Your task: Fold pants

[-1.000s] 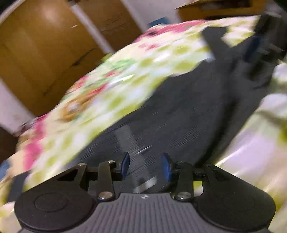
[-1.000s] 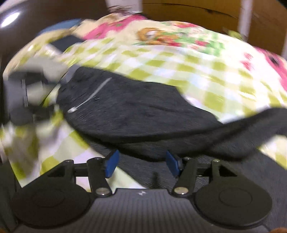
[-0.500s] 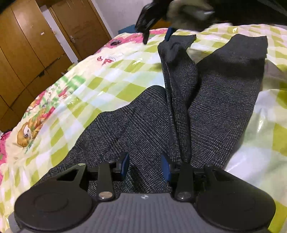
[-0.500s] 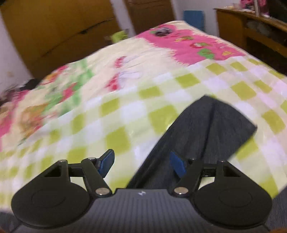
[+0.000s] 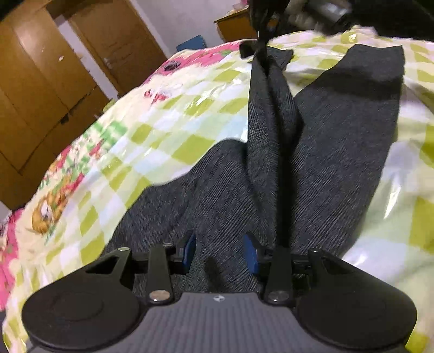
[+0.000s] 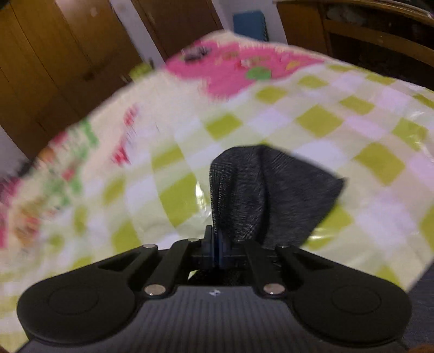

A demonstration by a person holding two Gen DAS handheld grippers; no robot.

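Dark grey pants lie on a bed with a green-checked floral cover. In the left wrist view my left gripper is open over the waist end, its blue pads apart just above the cloth. The left leg is bunched into a narrow ridge running up to my right gripper, which pinches its cuff at the far end. In the right wrist view my right gripper is shut on that cuff, which fans out past the fingers and is lifted off the cover.
Brown wardrobe doors stand beyond the bed's left side. A wooden desk and a blue object lie past the far end. The other pant leg lies flat on the right.
My right gripper has closed on the cuff of one leg and raised it, bunching that leg. The left gripper has stayed open over the waist, shifting slightly.
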